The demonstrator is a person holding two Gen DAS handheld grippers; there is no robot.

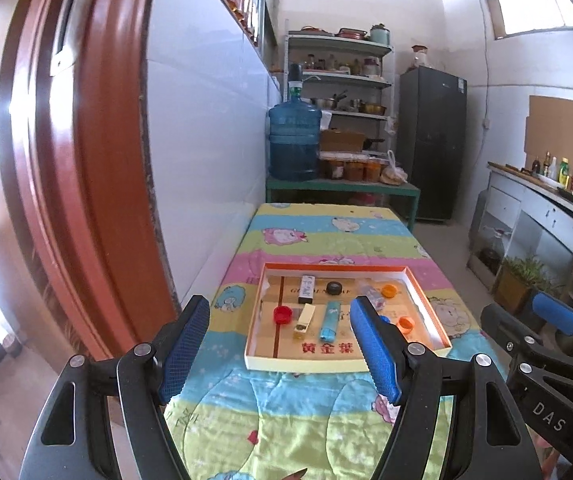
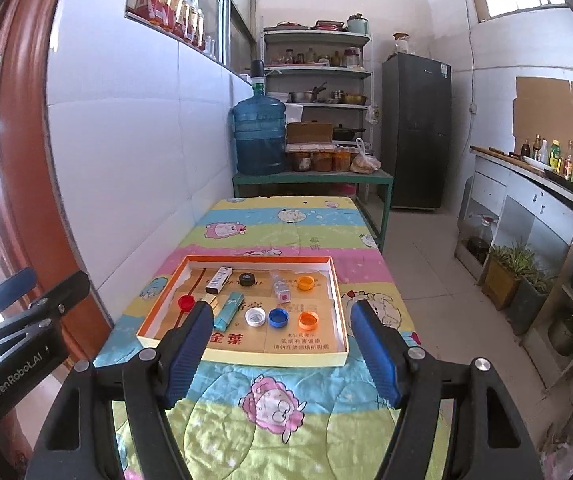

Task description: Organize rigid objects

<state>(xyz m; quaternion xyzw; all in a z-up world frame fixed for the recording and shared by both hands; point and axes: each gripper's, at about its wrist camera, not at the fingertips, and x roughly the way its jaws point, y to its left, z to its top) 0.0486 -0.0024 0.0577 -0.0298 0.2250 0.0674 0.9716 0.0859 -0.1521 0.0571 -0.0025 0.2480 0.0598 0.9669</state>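
Shallow cardboard box lid (image 2: 342, 320) sits flat on quilt. Inside, far row: black-and-white lighter (image 2: 218, 279), black cap (image 2: 247, 279), clear packet (image 2: 280, 286), orange cap (image 2: 306, 282). Near row: red cap (image 2: 186, 303), teal lighter (image 2: 228, 311), white cap (image 2: 255, 317), blue cap (image 2: 278, 317), second orange cap (image 2: 309, 320). All apart, lying flat.

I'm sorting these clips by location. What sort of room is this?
Most likely a home kitchen or pantry room. A dark fridge stands at the back beside metal shelves of jars and pots, and a counter along the right wall holds sauce bottles. The work table wears a cartoon quilt.
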